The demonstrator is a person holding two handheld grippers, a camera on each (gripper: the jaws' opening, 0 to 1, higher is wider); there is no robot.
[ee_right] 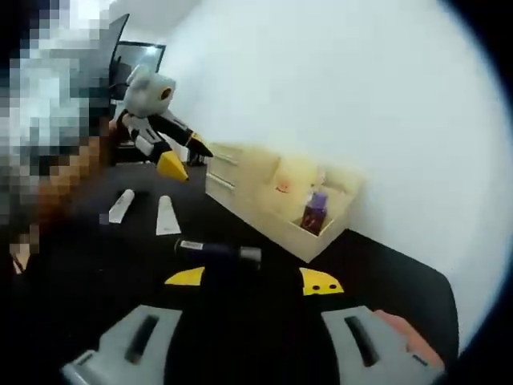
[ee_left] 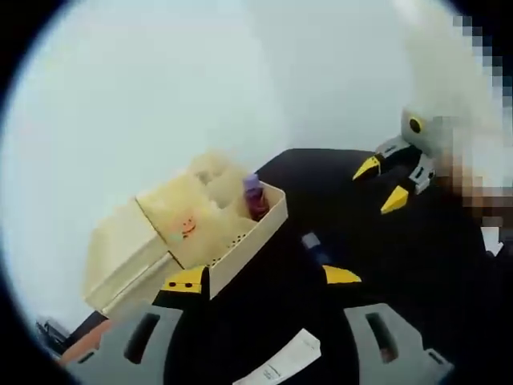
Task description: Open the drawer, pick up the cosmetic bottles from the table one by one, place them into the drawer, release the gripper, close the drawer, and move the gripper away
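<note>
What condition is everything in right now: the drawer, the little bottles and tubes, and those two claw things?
Drawer: pulled open.
Purple bottle: standing upright inside the drawer.
Dark bottle: lying on its side on the black table.
Two white tubes: lying flat on the table.
Left gripper: open, holding nothing.
Right gripper: open, holding nothing.

No legible text, brand or number. Orange face-like mark on drawer unit (ee_left: pixel 186 227) top, too blurred to read. Dark print on white tube (ee_left: pixel 284 363) and on dark tube (ee_right: pixel 216 250): unreadable.
</note>
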